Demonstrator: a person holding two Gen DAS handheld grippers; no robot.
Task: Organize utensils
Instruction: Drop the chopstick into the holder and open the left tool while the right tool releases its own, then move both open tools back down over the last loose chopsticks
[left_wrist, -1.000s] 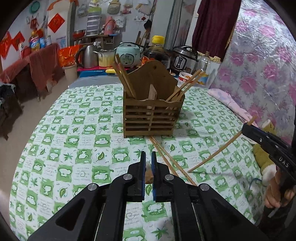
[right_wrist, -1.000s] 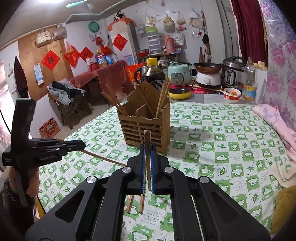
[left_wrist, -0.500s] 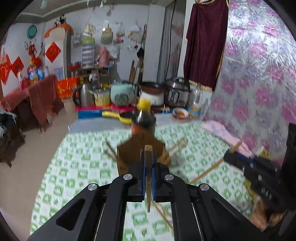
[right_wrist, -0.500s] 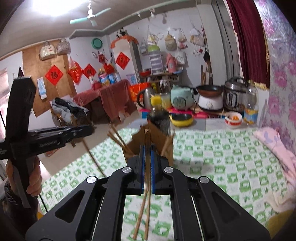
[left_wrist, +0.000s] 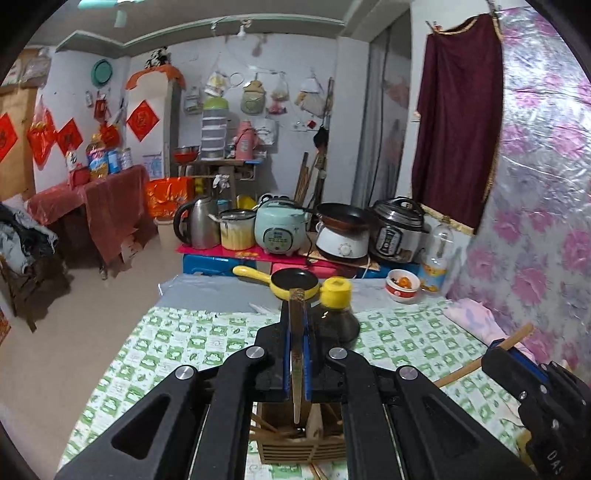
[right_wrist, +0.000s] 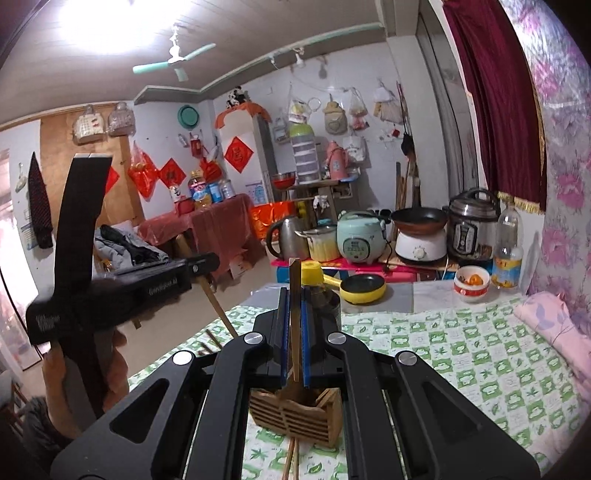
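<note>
We found the left gripper (left_wrist: 295, 354) with jaws clamped on a slender wooden chopstick (left_wrist: 296, 332), its lower end above the slatted wooden utensil holder (left_wrist: 301, 448) standing on the green-and-white checked surface (left_wrist: 192, 343). The right gripper (right_wrist: 294, 339) likewise gripped a second wooden chopstick (right_wrist: 294, 295) over that holder; loose chopsticks (right_wrist: 290, 458) lay before it.

White walls (right_wrist: 436, 122), maroon curtain (left_wrist: 458, 140), ceiling fan (right_wrist: 173, 61) (light on)
</note>
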